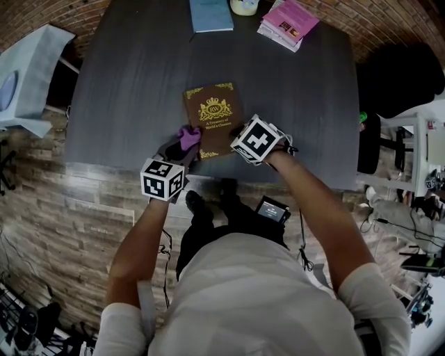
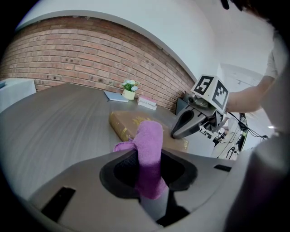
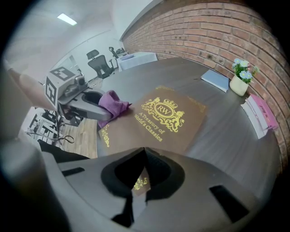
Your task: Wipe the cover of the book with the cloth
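A brown book (image 1: 214, 115) with gold print lies near the front edge of the dark table (image 1: 125, 90). My left gripper (image 1: 182, 147) is shut on a purple cloth (image 1: 188, 136), which rests at the book's near left edge. In the left gripper view the cloth (image 2: 150, 147) stands up between the jaws, with the book (image 2: 129, 121) just beyond. My right gripper (image 1: 238, 135) is shut with nothing in it, its tips down at the book's near right corner. The right gripper view shows the book cover (image 3: 165, 115), the cloth (image 3: 112, 103) and the left gripper (image 3: 84, 108).
At the table's far edge lie a blue notebook (image 1: 211, 14), a small flower pot (image 1: 245, 5) and pink booklets (image 1: 288, 22). A white table (image 1: 28, 69) stands at the left, a black chair (image 1: 368, 142) at the right. The person stands at the table's front edge.
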Motion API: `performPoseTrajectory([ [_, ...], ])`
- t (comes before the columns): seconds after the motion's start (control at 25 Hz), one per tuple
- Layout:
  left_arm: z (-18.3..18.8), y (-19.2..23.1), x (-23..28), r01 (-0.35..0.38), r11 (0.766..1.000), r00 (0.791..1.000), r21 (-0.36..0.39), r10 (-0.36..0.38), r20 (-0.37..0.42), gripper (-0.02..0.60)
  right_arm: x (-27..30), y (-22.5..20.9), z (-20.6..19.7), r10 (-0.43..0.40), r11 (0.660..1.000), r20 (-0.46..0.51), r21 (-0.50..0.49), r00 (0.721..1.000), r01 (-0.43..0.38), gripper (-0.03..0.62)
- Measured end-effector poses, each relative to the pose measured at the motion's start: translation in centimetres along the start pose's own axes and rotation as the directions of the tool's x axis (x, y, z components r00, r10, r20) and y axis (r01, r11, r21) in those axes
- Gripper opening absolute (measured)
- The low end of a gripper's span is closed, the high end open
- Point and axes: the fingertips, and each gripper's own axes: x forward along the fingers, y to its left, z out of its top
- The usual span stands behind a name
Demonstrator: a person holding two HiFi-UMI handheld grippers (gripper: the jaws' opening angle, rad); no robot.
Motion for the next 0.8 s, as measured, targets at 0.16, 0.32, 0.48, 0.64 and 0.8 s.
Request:
performPoseTrajectory([
  [0.16,-0.4,-0.5,-0.3,0.005,1.000,1.000,-0.004,-0.005,-0.001,0.121,0.0,-0.1,0.0,-0.003,1.000,0.003,0.002,1.000,0.003,0.015],
  [0.32,-1.0,-1.2,-0.7,0.015,1.000,1.000,-0.008,-0.015,-0.002,0.121,0.0,0.0,0.0,-0.007,1.000,0.005,0.001,1.000,0.007,0.015],
  [0.48,-1.4,-1.8,-1.0,0.026,1.000,1.000,-0.014,-0.026,-0.005,0.121,0.0,0.0,0.0,-0.006,1.000,0.006,0.003,1.000,0.006,0.015],
  [0.64,-1.8,-2.4,-1.4,0.045,0.999,0.999,-0.013,-0.046,-0.012,0.121,-0.1,0.0,0.0,-0.008,1.000,0.005,0.004,1.000,0.008,0.015],
  [0.8,-2.4,-3.2,-1.9,0.068,0.998,0.997,-0.010,-0.069,-0.023,0.121,-0.1,-0.1,0.0,-0.010,1.000,0.007,0.003,1.000,0.010,0.015],
])
